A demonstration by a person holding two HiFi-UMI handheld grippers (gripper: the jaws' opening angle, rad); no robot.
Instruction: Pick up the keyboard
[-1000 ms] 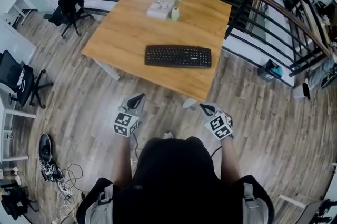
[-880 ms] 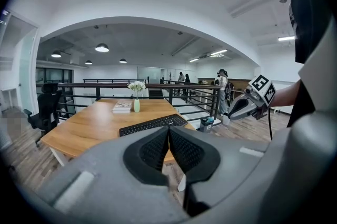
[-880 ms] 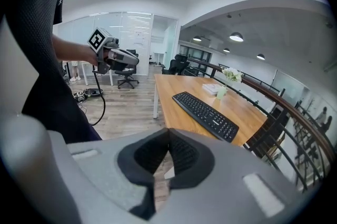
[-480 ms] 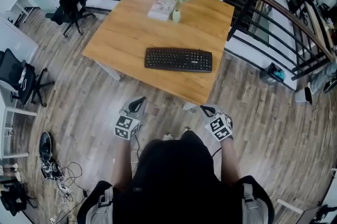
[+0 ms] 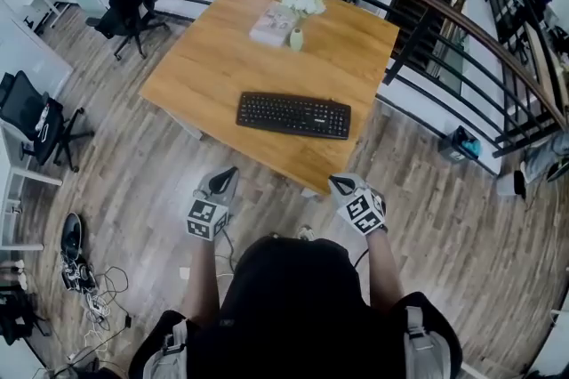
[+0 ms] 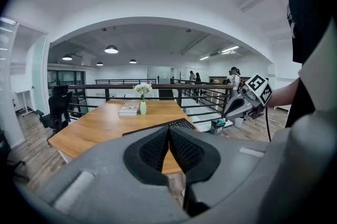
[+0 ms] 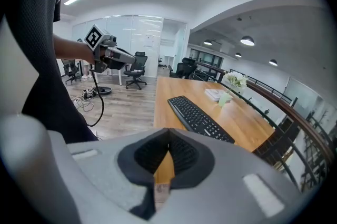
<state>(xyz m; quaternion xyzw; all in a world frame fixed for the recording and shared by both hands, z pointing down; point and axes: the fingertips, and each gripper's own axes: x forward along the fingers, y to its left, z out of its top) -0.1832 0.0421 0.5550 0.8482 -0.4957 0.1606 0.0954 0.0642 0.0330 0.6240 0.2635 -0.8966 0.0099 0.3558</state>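
A black keyboard lies flat near the front edge of a wooden table; it also shows in the right gripper view and, edge-on, in the left gripper view. My left gripper hangs over the floor short of the table's near edge, jaws shut and empty. My right gripper is at the table's front corner, also shut with nothing held. Both are clear of the keyboard.
A small vase with white flowers and a book stand at the table's far side. A dark railing runs behind and to the right. Office chairs and floor cables sit to the left.
Both grippers and the head have moved closer to the table; the keyboard now sits lower and nearer in the head view. Jaws stay shut.
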